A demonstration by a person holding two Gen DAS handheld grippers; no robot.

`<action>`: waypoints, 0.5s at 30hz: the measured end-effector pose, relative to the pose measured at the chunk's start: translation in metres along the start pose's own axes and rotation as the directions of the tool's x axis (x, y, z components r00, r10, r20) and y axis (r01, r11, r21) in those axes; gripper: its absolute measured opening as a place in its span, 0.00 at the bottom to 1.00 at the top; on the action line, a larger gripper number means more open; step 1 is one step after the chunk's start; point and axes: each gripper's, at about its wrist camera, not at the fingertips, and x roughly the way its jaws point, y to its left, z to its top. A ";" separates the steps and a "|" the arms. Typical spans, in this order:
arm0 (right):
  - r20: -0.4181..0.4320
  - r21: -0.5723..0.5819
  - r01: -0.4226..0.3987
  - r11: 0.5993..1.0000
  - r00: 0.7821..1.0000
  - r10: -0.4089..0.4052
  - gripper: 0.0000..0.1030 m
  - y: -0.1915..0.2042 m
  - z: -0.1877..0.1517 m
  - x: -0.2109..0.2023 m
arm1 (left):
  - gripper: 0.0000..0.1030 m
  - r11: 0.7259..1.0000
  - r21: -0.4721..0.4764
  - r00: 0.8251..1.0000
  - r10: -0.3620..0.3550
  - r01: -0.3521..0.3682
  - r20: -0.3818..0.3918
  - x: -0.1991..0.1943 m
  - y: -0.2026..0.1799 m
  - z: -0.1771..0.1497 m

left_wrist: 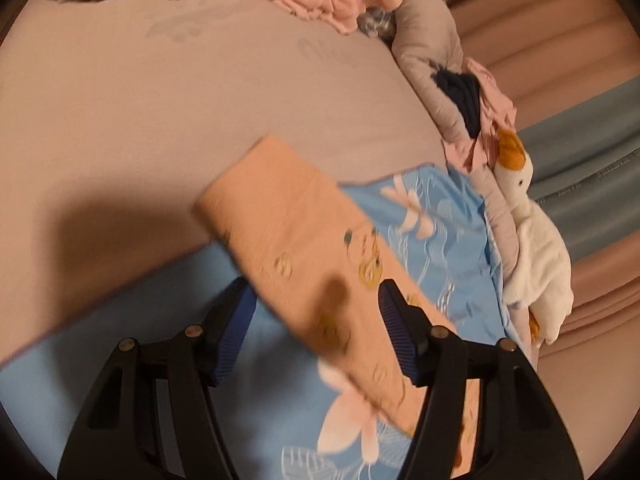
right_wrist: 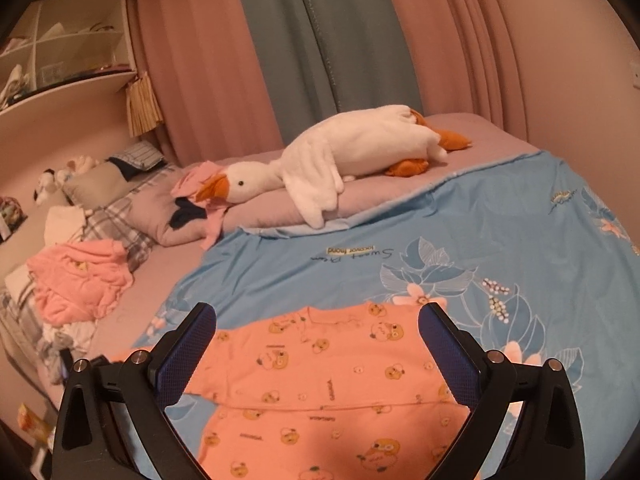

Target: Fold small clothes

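We have an orange baby garment (right_wrist: pixel 332 392) printed with small bear faces lying flat on the blue flowered duvet (right_wrist: pixel 460 240) of a bed. In the right wrist view our right gripper (right_wrist: pixel 318 356) hovers above the garment with its 2 blue-padded fingers (right_wrist: pixel 184 356) spread wide, 1 toward each side of the cloth, and nothing is caught between them. A fold line runs across the garment just below the collar end.

In the left wrist view the picture is blurred. Our left gripper (left_wrist: pixel 316 332) stands partly open, and a sleeve or folded strip of the same orange garment (left_wrist: pixel 304 232) runs slantwise through the gap between the fingers (left_wrist: pixel 396 332). The cloth reaches under the right-hand finger, but we cannot tell whether the pads press on it. The far end of that strip lies on the mauve sheet (left_wrist: pixel 160 100) beyond the duvet's edge.

A white plush goose (right_wrist: pixel 352 148) with an orange beak lies along a mauve pillow roll (right_wrist: pixel 264 208) at the far side of the bed. A heap of pink clothes (right_wrist: pixel 80 276) sits on the sheet to the left, well apart from the garment. Pink and grey-green curtains (right_wrist: pixel 304 40) hang behind the bed.
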 end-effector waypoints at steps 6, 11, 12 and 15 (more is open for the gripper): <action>-0.067 0.051 0.036 0.998 0.997 -0.033 0.98 -0.018 -0.018 0.018 | 0.01 0.997 -0.049 0.996 0.063 -0.060 0.064 0.008 0.004 0.009; -0.106 0.078 -0.018 0.997 0.994 0.027 0.98 -0.024 -0.022 0.024 | 0.00 0.991 0.130 0.981 0.000 -0.025 0.192 -0.033 -0.051 -0.006; -0.107 0.086 -0.026 0.996 0.994 0.035 0.98 -0.025 -0.023 0.024 | 0.00 0.986 0.164 0.978 -0.028 -0.006 0.206 -0.041 -0.065 -0.010; -0.125 0.088 -0.045 0.995 0.991 0.056 0.98 -0.027 -0.032 0.026 | 0.00 0.951 0.305 0.970 -0.116 0.047 0.212 -0.061 -0.110 -0.030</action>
